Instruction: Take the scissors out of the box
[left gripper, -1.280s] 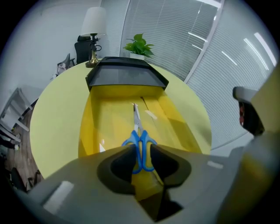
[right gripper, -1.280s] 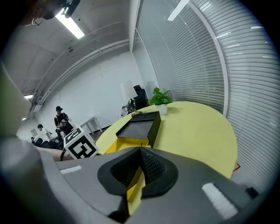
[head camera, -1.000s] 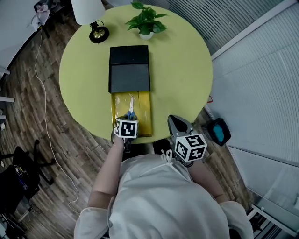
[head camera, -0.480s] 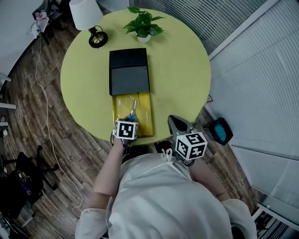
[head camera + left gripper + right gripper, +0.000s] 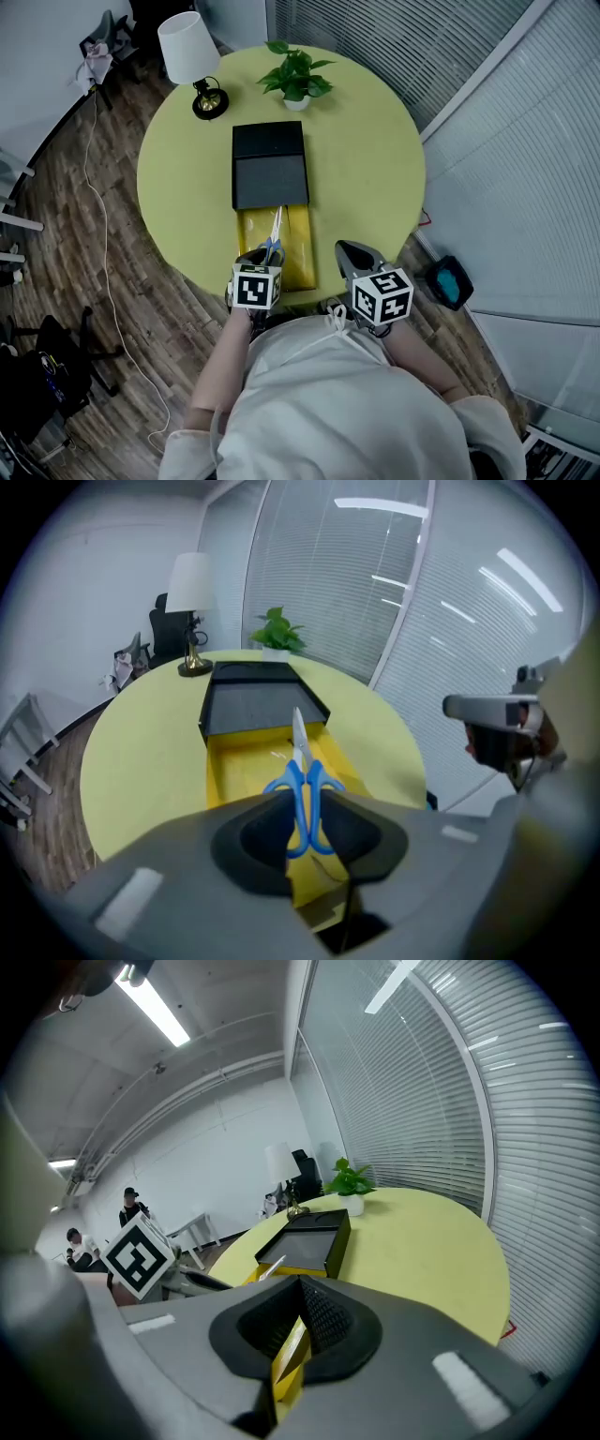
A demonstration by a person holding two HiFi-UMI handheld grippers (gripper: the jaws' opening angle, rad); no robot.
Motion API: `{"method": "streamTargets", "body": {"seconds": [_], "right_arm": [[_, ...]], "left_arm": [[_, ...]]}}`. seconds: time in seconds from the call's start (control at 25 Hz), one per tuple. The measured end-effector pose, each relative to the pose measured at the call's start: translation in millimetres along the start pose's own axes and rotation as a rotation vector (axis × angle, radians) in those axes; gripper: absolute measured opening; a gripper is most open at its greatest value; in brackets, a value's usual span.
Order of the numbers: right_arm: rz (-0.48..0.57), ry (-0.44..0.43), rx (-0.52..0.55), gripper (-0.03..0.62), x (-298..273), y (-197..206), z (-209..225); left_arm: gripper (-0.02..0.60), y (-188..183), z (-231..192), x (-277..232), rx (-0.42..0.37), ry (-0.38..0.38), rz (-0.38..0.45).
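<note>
Holding the scissors [image 5: 305,794] by their blue handles, the left tool [image 5: 300,834] is closed tight on them. The blades point away from the person, toward the black part of the box [image 5: 269,164]. The scissors hang over the yellow tray [image 5: 300,246] that slides out of the box. I think they are picked up but not out yet. They need to move off to the side, away from the tray.

The right tool [image 5: 289,1340] is closed on the near edge of the yellow tray and seems to keep it from sliding.

The box lies on a round yellow-green counter [image 5: 366,159]. A lamp [image 5: 190,47] and a small plant [image 5: 296,77] stand at the far side. Around the counter are a wood floor [image 5: 84,253] and window blinds [image 5: 525,187].
</note>
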State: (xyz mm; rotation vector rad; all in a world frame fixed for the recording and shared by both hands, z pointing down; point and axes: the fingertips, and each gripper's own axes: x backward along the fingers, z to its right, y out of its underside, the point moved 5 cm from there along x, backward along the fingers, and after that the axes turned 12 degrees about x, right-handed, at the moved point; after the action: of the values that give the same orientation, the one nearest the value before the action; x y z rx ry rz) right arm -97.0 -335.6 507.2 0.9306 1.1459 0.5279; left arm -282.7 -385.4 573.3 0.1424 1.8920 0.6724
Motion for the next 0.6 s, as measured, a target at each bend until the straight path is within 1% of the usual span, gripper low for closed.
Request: {"method": "streamTargets", "body": {"seconds": [0.12, 0.28, 0.36, 0.44, 0.52, 0.6], "right_arm": [[0.014, -0.003, 0.023, -0.002, -2, -11, -2], [0.049, -0.013, 0.067, -0.002, -4, -27, -7], [0.065, -0.027, 0.100, -0.002, -4, -37, -12], [0.082, -0.046, 0.154, -0.002, -3, -48, -19], [0.113, -0.056, 0.206, -0.002, -1, -61, -27], [0.151, -0.055, 0.233, -0.002, 2, -74, -33]], "left_arm": [[0.092, -20, 6, 18, -0.004, 0.020, 0.088], [0.092, -53, 17, 52, -0.030, 0.036, 0.246], [0.092, -68, 25, 71, -0.053, 0.046, 0.324], [0.092, -82, 32, 89, -0.086, 0.049, 0.393], [0.092, -95, 38, 106, -0.124, 0.042, 0.463], [0.092, -103, 43, 123, -0.152, 0.039, 0.524]]}}
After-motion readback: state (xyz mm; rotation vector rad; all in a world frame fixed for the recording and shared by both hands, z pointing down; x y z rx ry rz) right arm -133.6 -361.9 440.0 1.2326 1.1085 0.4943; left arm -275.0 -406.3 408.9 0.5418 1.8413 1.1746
